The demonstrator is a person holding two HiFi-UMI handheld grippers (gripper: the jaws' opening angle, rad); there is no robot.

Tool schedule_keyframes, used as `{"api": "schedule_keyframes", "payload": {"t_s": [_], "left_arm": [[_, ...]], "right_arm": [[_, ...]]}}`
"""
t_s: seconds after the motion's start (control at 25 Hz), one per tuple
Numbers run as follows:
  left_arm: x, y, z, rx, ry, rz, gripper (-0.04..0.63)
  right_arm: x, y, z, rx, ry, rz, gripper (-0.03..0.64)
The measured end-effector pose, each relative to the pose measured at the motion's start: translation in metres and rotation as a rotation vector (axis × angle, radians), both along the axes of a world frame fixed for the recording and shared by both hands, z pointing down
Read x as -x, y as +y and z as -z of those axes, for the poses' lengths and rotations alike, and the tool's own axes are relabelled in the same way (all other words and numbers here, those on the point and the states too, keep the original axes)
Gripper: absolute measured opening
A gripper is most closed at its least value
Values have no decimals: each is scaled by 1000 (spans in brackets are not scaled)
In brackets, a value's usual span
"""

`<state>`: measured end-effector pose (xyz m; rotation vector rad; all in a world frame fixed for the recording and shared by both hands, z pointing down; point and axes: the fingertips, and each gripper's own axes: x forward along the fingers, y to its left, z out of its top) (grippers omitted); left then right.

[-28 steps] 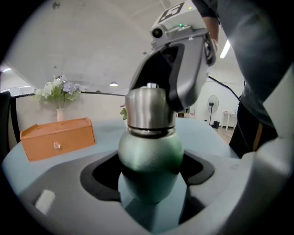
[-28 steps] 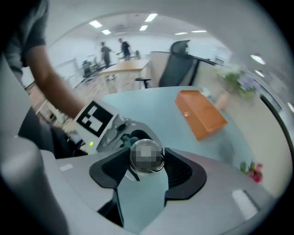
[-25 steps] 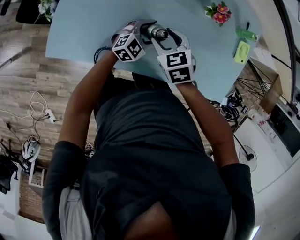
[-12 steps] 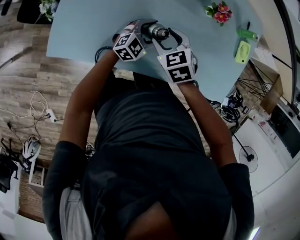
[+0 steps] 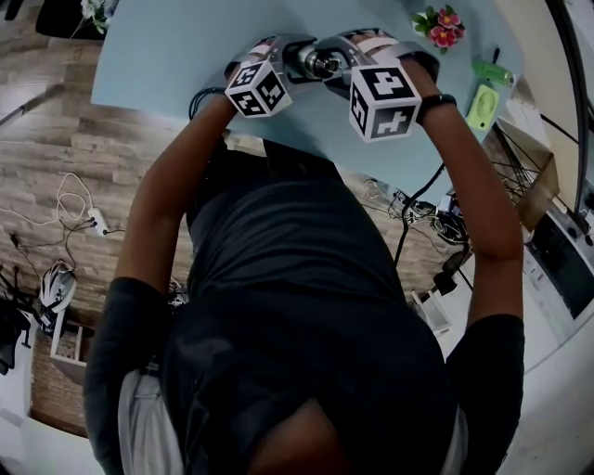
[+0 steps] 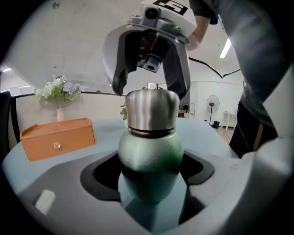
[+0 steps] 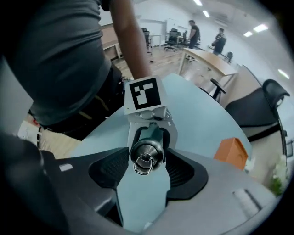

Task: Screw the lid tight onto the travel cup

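The travel cup has a green body (image 6: 149, 153) and a steel lid (image 6: 151, 108) with a small ring (image 7: 143, 164) on top. My left gripper (image 6: 151, 170) is shut on the green body and holds it above the pale blue table (image 5: 167, 56). My right gripper (image 7: 147, 160) faces the lid end-on, jaws open on either side of it with narrow gaps. In the left gripper view its fingers (image 6: 118, 73) come down around the lid's top. In the head view the cup (image 5: 317, 63) lies between both marker cubes.
An orange box (image 6: 57, 137) and a vase of flowers (image 6: 57, 92) stand at the table's far side. Pink flowers (image 5: 438, 23) and green items (image 5: 483, 93) sit at the right edge. A black office chair (image 7: 257, 110) is beyond the table.
My right gripper and arm have swung out to the right and further over the table, its cube turned round. The left gripper and cup have stayed put.
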<state>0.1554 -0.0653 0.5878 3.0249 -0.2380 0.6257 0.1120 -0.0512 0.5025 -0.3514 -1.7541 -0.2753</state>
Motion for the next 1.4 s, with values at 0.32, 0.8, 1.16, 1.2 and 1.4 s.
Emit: {"api": "schedule_keyframes", "payload": {"t_s": [0.32, 0.8, 1.16, 1.2, 1.4], "left_arm": [[1, 1, 0, -3, 2, -2, 425], [1, 0, 0, 2, 3, -1, 425], [0, 1, 0, 3, 1, -8, 425], [0, 1, 0, 3, 1, -7, 425], [-1, 1, 0, 7, 4, -6, 425]], "right_arm": [[5, -5, -10, 63, -70, -236, 229], [-8, -29, -1, -93, -466, -1560, 229], [-9, -28, -1, -92, -483, -1559, 230], [-9, -28, -1, -87, -487, -1550, 230], [-1, -26, 9, -5, -488, -1332, 245]]}}
